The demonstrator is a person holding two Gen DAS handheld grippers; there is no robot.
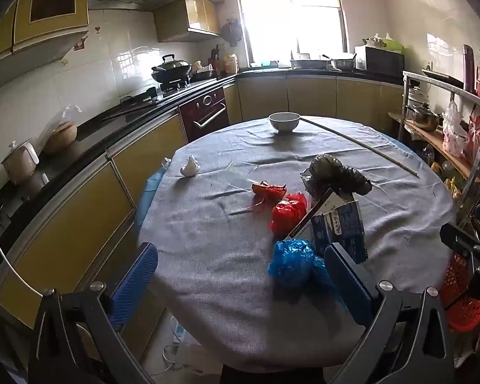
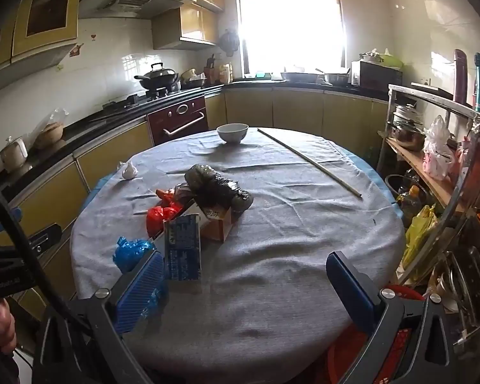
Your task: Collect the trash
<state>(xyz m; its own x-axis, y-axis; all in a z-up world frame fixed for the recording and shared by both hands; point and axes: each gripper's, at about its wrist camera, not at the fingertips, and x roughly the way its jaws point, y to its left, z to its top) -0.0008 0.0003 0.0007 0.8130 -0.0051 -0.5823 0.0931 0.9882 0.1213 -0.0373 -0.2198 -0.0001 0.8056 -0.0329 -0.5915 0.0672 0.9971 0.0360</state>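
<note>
The blue carton (image 1: 342, 227) stood upright among the trash on the round table (image 1: 208, 256); its white print was too blurred to read, and so was the writing on the brown box (image 2: 217, 224) behind it. The left gripper (image 1: 240, 275) hung released, jaws wide, empty, with the blue plastic bag (image 1: 291, 260) lying just beyond and between them, nearer the right finger. The right gripper (image 2: 246, 278) also stood wide and empty; the carton sat beside its left finger, the red bag (image 2: 158, 216) farther off

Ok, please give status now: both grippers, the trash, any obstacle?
Left gripper and right gripper open, empty. Blue bag, red bag, carton on table. Nothing blocking.
</note>
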